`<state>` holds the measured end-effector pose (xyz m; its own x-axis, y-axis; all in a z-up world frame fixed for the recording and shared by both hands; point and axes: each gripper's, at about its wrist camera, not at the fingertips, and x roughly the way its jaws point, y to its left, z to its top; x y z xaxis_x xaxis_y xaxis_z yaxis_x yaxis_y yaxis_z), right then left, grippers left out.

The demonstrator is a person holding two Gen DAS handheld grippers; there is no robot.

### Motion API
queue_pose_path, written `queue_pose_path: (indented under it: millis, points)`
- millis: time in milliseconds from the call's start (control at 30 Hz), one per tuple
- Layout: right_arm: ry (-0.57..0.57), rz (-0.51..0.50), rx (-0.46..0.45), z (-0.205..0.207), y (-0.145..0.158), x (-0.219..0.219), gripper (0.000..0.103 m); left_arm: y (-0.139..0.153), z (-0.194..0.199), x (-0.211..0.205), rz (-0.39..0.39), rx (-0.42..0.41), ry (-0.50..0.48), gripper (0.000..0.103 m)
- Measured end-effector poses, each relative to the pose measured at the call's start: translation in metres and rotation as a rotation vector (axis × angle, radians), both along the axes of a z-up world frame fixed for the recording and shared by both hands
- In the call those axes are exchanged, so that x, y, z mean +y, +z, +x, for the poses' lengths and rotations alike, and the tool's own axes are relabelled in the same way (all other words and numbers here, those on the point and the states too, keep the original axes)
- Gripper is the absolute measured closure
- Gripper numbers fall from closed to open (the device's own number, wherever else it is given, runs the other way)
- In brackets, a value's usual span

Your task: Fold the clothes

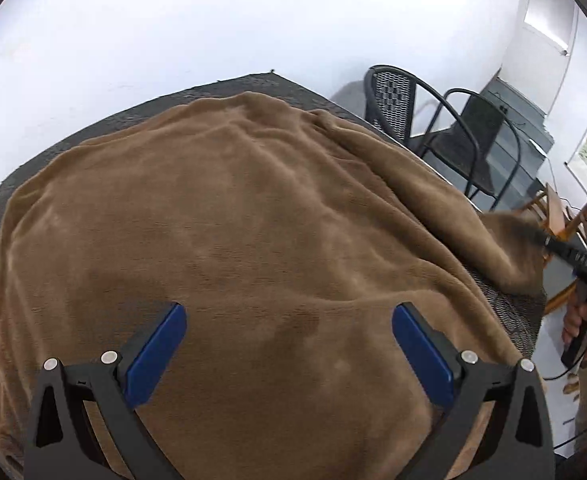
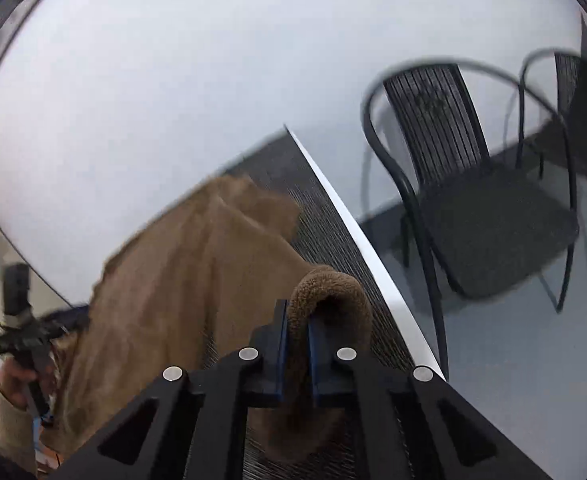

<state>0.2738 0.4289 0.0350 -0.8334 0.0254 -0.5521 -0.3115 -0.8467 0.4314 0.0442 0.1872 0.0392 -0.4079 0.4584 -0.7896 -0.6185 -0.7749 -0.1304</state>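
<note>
A brown fleece garment (image 1: 253, 220) lies spread over the dark mesh table (image 1: 93, 128) and fills most of the left wrist view. My left gripper (image 1: 289, 320) hovers open just above it, blue pads wide apart, nothing between them. In the right wrist view my right gripper (image 2: 295, 320) is shut on a rolled edge of the brown garment (image 2: 333, 288), which loops up over the blue pads near the table's right edge. The rest of the cloth (image 2: 181, 272) trails away to the left. The right gripper (image 1: 565, 252) also shows at the far right, held by a hand.
Black metal chairs (image 2: 485, 216) stand on the grey floor beyond the table's white edge (image 2: 357, 224). A white wall lies behind the table. A hand with the other gripper (image 2: 25, 332) appears at the lower left. Wooden furniture (image 1: 553, 212) sits at the far right.
</note>
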Motion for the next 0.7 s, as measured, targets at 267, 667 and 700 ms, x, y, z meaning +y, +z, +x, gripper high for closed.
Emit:
queue_pose_path:
  millis: [267, 667, 700]
  points:
    - [0.207, 0.116, 0.213, -0.039, 0.082, -0.08, 0.094, -0.002, -0.004, -0.022, 0.063, -0.021, 0.052, 0.0]
    - [0.626, 0.154, -0.019, -0.123, 0.016, -0.219, 0.034, -0.029, -0.013, -0.099, 0.117, -0.117, 0.217, 0.0]
    - [0.638, 0.154, -0.005, -0.119, 0.016, -0.219, 0.02, -0.032, -0.014, -0.1, 0.121, -0.126, 0.222, 0.0]
